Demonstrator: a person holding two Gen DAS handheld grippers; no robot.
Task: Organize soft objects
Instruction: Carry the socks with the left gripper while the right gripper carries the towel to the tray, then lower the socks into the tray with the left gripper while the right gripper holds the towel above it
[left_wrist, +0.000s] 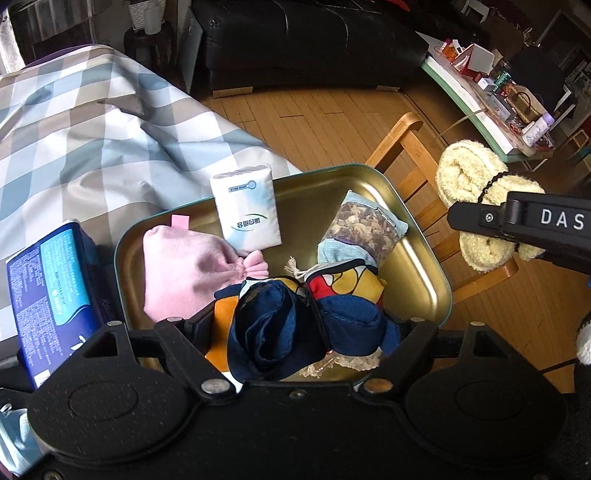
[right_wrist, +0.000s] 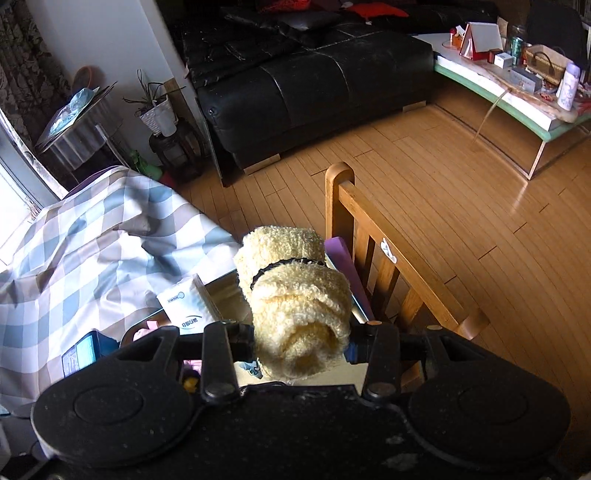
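Low in the left wrist view, the left gripper (left_wrist: 299, 328) is clamped on a rolled bundle of navy cloth (left_wrist: 273, 332) with a colourful printed side, held over the near end of a brass-coloured metal tray (left_wrist: 424, 266). Inside the tray, a pink pouch (left_wrist: 184, 273) lies at the left, a white tissue pack (left_wrist: 245, 206) leans at the centre, and a clear bag of dried bits (left_wrist: 365, 225) sits to its right. Just outside the tray's left rim stands a blue packet (left_wrist: 48, 295) on a checked cloth (left_wrist: 92, 140).

At the bottom centre of the right wrist view, the right gripper (right_wrist: 301, 347) is closed tight on a fluffy cream towel roll (right_wrist: 295, 295) bound by 1 black band – it hangs above the tray's far right edge, with a wooden chair (right_wrist: 388, 240) just behind. In the left view the same roll shows at the right edge, beyond the tray.

Further off, wooden flooring runs to a black sofa (right_wrist: 314, 81) – and, upper right, a cluttered low table (right_wrist: 517, 96).
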